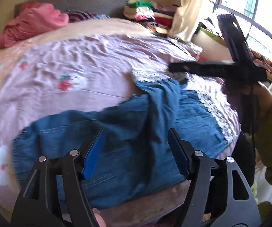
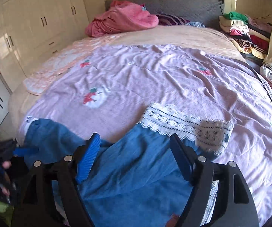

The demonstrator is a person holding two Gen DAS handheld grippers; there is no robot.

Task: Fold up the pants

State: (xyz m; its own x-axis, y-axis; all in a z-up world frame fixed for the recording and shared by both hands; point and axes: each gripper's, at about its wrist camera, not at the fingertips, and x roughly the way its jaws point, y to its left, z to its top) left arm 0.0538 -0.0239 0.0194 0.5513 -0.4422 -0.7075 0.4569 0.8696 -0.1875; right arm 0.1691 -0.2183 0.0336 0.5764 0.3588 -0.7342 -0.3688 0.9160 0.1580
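Note:
Blue pants (image 1: 128, 138) with white lace hems (image 1: 217, 113) lie on the lilac bedspread (image 1: 79, 66), one leg folded across the other. My left gripper (image 1: 137, 147) is open and empty just above the pants near the bed's front edge. My right gripper (image 2: 135, 151) is open and empty over the blue pants (image 2: 136, 179), with the lace hem (image 2: 183, 123) just beyond its fingertips. In the left wrist view the right gripper (image 1: 175, 69) is seen from the side, over the far hem. The left gripper's blue pad (image 2: 24, 150) shows at the left edge of the right wrist view.
A pink blanket (image 2: 120, 20) lies bunched at the grey headboard (image 2: 183, 3). Stacked clothes (image 2: 238, 28) sit at the bed's far right corner. White wardrobes (image 2: 32, 28) stand to the left. A window (image 1: 249, 5) and cream curtain (image 1: 189, 11) are on the right.

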